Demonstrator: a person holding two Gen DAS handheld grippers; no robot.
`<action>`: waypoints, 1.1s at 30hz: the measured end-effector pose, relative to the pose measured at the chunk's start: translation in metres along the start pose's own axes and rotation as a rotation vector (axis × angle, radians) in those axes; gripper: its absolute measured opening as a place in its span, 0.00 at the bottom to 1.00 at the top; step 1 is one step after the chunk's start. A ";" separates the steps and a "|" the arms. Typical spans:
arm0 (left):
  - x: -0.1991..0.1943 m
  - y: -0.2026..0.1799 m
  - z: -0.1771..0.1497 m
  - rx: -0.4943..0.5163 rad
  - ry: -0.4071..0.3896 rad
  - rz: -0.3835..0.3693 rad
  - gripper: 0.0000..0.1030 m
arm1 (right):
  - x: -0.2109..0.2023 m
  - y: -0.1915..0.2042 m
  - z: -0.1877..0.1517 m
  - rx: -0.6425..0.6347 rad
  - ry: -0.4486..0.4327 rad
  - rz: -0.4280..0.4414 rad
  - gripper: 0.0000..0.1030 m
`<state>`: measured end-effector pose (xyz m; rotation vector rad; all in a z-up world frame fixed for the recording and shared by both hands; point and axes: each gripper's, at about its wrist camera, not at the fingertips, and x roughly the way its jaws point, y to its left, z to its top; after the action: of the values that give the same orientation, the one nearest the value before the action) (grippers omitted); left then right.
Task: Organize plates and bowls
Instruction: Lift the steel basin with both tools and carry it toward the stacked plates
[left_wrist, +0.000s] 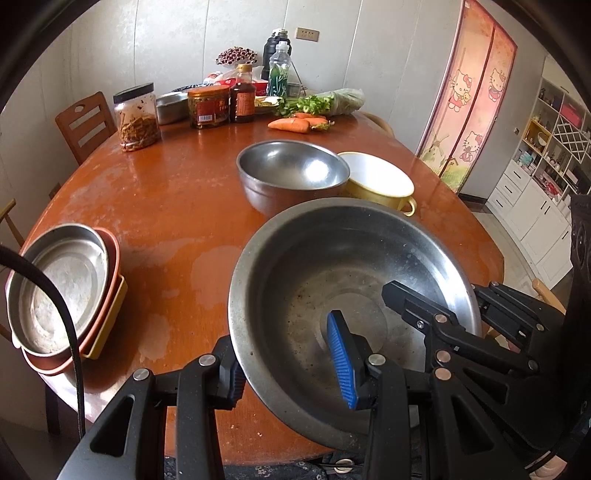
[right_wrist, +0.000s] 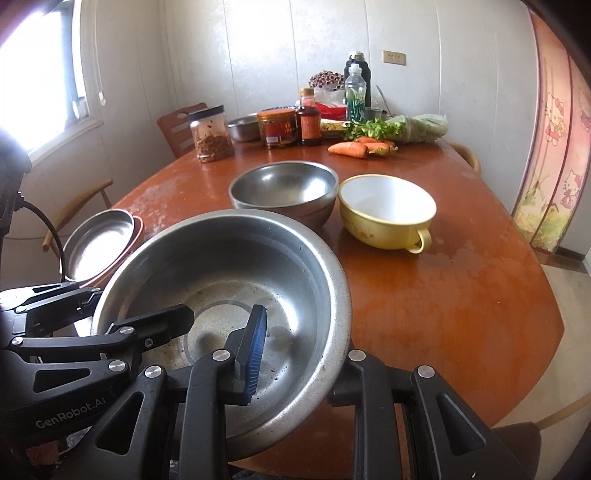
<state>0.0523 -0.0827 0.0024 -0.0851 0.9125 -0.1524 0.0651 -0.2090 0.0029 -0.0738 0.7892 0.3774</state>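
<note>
A large steel basin is at the table's near edge, tilted. My left gripper straddles its left rim, one blue pad inside and one finger outside; my right gripper straddles its right rim the same way. Both look closed on the rim. Behind it stand a smaller steel bowl and a yellow handled bowl. A steel plate tops a stack of red and yellow trays at the left edge.
At the far end of the brown table are jars, sauce bottles, a water bottle, another steel bowl, carrots and greens. Wooden chairs stand around. A Hello Kitty door curtain hangs on the right.
</note>
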 end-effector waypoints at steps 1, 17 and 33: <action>0.001 0.001 -0.001 -0.004 0.002 0.001 0.39 | 0.002 0.001 0.000 -0.001 0.004 0.000 0.26; 0.023 0.016 -0.009 -0.039 0.055 0.037 0.39 | 0.025 0.006 -0.010 0.008 0.042 0.043 0.28; 0.026 0.024 -0.010 -0.057 0.053 0.037 0.39 | 0.033 0.007 -0.015 0.021 0.062 0.079 0.33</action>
<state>0.0622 -0.0636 -0.0279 -0.1171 0.9707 -0.0946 0.0737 -0.1953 -0.0308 -0.0350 0.8593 0.4429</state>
